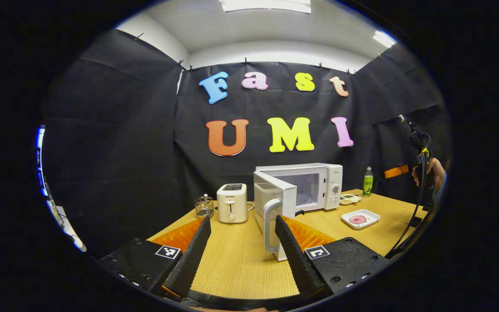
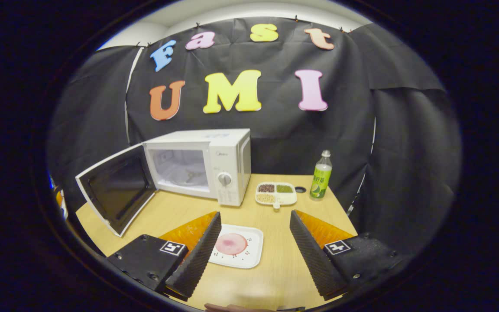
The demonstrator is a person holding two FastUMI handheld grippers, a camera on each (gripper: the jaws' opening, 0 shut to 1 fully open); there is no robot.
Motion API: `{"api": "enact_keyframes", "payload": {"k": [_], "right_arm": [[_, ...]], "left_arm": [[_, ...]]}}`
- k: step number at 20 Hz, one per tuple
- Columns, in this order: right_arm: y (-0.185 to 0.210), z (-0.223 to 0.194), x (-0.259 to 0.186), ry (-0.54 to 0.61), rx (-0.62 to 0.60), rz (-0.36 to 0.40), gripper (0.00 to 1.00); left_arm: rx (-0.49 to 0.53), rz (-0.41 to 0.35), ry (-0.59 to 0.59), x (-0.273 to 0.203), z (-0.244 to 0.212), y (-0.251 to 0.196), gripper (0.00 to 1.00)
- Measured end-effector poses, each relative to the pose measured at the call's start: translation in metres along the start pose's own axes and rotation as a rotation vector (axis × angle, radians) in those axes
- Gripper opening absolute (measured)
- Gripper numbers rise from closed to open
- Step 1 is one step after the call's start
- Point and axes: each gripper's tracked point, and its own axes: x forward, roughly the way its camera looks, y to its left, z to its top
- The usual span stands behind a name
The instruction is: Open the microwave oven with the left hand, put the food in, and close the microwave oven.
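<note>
Now microwave door [image 2: 117,190] swung open for loading, left gripper [image 1: 243,242] released near handle [image 1: 269,225], right gripper [image 2: 254,242] spread over food plate [image 2: 249,255].

We are looking at a staged recording booth, not a home kitchen: black cloth [image 2: 327,125] clipped up as walls fills the middle of both views, with a plain white ceiling and strip lights [image 1: 267,5] at the top of the left gripper view. At lower centre, one wooden table [image 1: 241,255] carries kitchen props: a microwave [image 2: 215,164], a toaster [image 1: 232,203], a bottle [image 2: 321,175].
</note>
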Motion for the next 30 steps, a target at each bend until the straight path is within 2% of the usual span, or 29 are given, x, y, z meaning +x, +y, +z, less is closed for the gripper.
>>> {"api": "enact_keyframes", "payload": {"k": [3,4,5,6,7,8,10,17,18,19,20,21,22,23,24,25,26,28,29,30], "right_arm": [[-0.008,-0.039,0.035,0.205,-0.016,0.063,1.00],[-0.014,-0.052,0.044,0.273,-0.010,0.069,0.94],[-0.018,-0.064,0.053,0.341,0.001,0.083,1.00],[-0.019,-0.074,0.060,0.401,0.015,0.098,1.00],[-0.021,-0.082,0.068,0.455,0.027,0.113,0.94],[-0.023,-0.091,0.074,0.503,0.042,0.125,0.92],[-0.026,-0.101,0.088,0.583,0.097,0.144,0.84],[-0.005,-0.119,0.120,0.789,0.242,0.242,0.74],[-0.002,-0.122,0.124,0.809,0.234,0.259,0.81],[-0.002,-0.129,0.126,0.844,0.235,0.260,0.78],[0.000,-0.133,0.122,0.892,0.244,0.263,0.55],[-0.002,-0.133,0.130,0.892,0.243,0.255,0.61],[-0.005,-0.136,0.134,0.905,0.231,0.249,0.58],[-0.002,-0.144,0.138,0.921,0.255,0.266,0.33],[-0.008,-0.134,0.137,0.945,0.262,0.281,0.08],[-0.008,-0.136,0.137,0.952,0.268,0.295,0.00],[-0.008,-0.136,0.137,0.966,0.278,0.316,0.04],[-0.006,-0.136,0.137,0.986,0.329,0.346,0.04],[-0.006,-0.136,0.136,0.985,0.359,0.359,0.00],[-0.007,-0.136,0.134,0.973,0.390,0.368,0.04]], "left_arm": [[-0.049,0.009,0.002,-0.008,0.014,-0.024,0.89],[-0.046,0.008,0.000,-0.005,0.018,-0.029,0.89],[-0.044,0.006,-0.002,-0.002,0.022,-0.036,0.89],[-0.044,0.000,-0.001,0.002,0.024,-0.044,0.89],[-0.045,-0.010,0.002,0.008,0.027,-0.052,0.89],[-0.047,-0.019,0.004,0.016,0.029,-0.059,0.89],[-0.050,-0.013,0.001,0.031,0.036,-0.067,0.89],[-0.041,-0.047,-0.024,0.074,0.053,-0.096,0.89],[-0.046,-0.055,-0.024,0.077,0.054,-0.100,0.89],[-0.049,-0.058,-0.027,0.079,0.054,-0.103,0.89],[-0.050,-0.061,-0.031,0.082,0.054,-0.104,0.89],[-0.049,-0.064,-0.030,0.084,0.054,-0.106,0.89],[-0.047,-0.062,-0.027,0.086,0.052,-0.106,0.89],[-0.044,-0.061,-0.023,0.088,0.051,-0.106,0.89],[-0.038,-0.062,-0.020,0.088,0.051,-0.106,0.89],[-0.030,-0.058,-0.020,0.088,0.053,-0.106,0.89],[-0.021,-0.055,-0.021,0.087,0.053,-0.105,0.89],[-0.010,-0.059,-0.036,0.085,0.059,-0.106,0.89],[-0.007,-0.062,-0.037,0.084,0.060,-0.107,0.89],[-0.004,-0.066,-0.039,0.083,0.061,-0.108,0.89]]}}
